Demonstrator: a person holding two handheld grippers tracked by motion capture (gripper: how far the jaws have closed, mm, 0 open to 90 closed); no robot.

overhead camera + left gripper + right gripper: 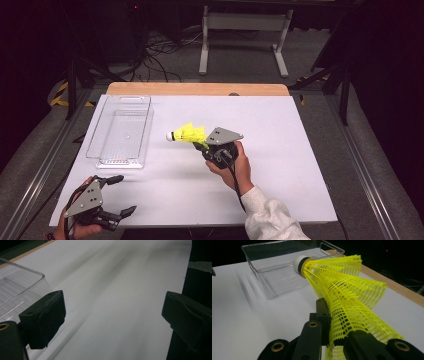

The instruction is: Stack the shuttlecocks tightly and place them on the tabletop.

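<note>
Shuttlecock [342, 287] | yellow mesh skirt, white cork | right jaws clamp skirt | left jaws wide

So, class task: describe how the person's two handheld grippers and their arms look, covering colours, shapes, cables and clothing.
Both are black. The left gripper has two angular black fingers with blocky pads and a grey three-cornered plate with small dark holes. The right gripper carries the same grey plate; its gripper view shows brass-coloured rivets at the finger joints. A black cable trails along the right wrist, which wears a white sleeve.
</note>
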